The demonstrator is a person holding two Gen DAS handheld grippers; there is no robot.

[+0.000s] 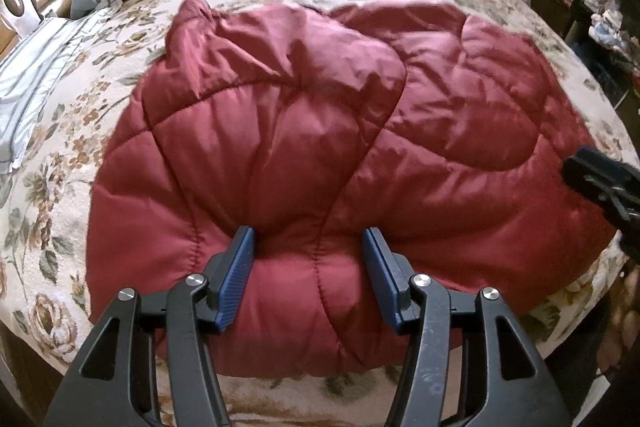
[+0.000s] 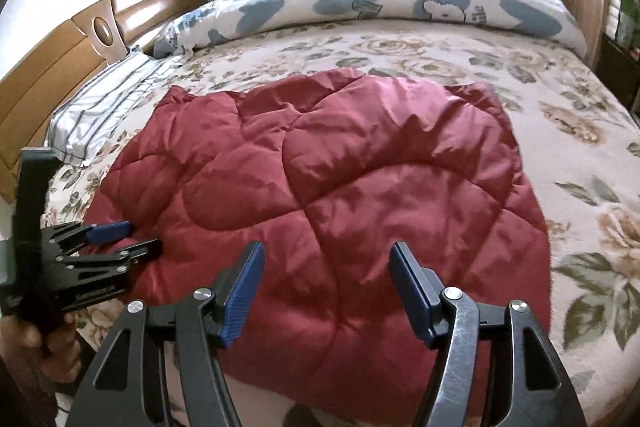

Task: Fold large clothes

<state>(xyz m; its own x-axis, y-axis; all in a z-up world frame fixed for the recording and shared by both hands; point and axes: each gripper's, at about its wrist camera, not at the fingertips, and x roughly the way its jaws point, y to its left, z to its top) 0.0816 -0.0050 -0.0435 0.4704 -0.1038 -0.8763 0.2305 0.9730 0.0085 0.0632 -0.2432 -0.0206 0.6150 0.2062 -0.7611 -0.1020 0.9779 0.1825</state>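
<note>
Left gripper (image 1: 310,259) fingers (image 1: 236,275) pinch padded red jacket (image 1: 320,115), angled steeply down.

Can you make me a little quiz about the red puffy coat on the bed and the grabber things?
1. True or false: the red coat lies on the floor.
2. Which gripper pinches a puffy fold of the coat?
3. The bedspread shows: A stars, B flowers, C cars.
Key: 1 false; 2 the left gripper; 3 B.
</note>
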